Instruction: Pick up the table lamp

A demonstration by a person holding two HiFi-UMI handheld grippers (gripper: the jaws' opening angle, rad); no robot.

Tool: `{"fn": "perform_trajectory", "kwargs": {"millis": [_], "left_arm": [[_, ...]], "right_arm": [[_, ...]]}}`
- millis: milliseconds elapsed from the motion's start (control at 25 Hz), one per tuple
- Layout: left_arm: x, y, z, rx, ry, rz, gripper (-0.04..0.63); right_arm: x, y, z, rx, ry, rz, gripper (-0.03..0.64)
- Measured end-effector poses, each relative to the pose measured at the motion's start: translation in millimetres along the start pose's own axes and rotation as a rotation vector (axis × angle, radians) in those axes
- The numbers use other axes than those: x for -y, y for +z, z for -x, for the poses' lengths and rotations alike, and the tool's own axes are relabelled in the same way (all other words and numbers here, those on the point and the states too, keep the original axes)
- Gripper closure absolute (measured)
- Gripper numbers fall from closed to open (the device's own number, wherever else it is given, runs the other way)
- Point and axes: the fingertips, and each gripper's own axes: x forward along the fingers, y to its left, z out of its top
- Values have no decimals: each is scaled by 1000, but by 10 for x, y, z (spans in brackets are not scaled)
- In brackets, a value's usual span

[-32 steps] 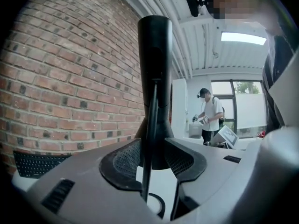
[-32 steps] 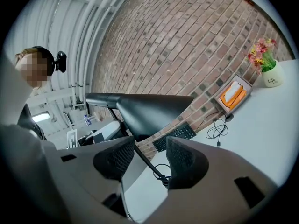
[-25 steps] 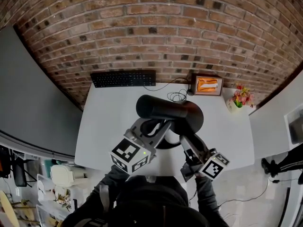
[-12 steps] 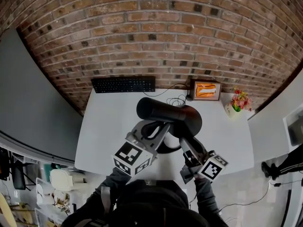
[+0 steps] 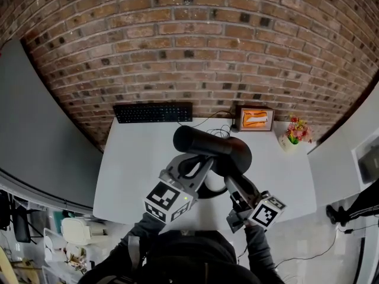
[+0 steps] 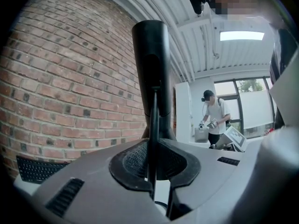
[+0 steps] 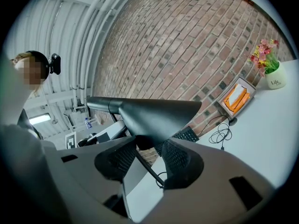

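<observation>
The black table lamp (image 5: 213,148) stands on the white table (image 5: 130,158), its long shade lying level above a thin stem. My left gripper (image 5: 198,165) reaches in from the near left. In the left gripper view its jaws (image 6: 154,148) have just been closing and are shut on the lamp's thin stem (image 6: 153,120), under the black tube (image 6: 150,64). My right gripper (image 5: 230,175) comes in from the near right. Its pads sit either side of the neck under the shade (image 7: 154,113), and the right gripper (image 7: 147,146) is shut on it.
A black keyboard (image 5: 153,112) lies at the table's back edge against the brick wall. An orange framed box (image 5: 256,118), a coiled cable (image 5: 222,132) and a small flower pot (image 5: 294,134) sit at the back right. A person (image 6: 216,120) stands far off.
Both grippers and the lamp keep their places on the table. Only the head camera's framing has slid a little.
</observation>
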Motion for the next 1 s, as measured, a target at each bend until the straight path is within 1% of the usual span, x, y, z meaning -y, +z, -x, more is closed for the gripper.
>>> {"fn": "perform_trajectory", "kwargs": {"millis": [200,320,400,520,760,1000], "left_arm": [[-68,83,16,21,-16,40,554],[-81,164,2,39,-36,63,554],[-80,234,-18,47,-43,61,554],[-83,394,-41,55,-38,37,554],[-164,791,-106,89,-37,-40,554],[-302,1224,-128,145,-23,-115,551]], "right_arm": [[-111,64,-41,-3,-8,108,455],[-152,141,-44,6,-6,125,457],[-178,203,-47,12,-1,125,458],[-253,331,-59,31,6,143,457],[-407,684,-177,82,33,204,459],[-606,1074,-347,123,76,266,468]]}}
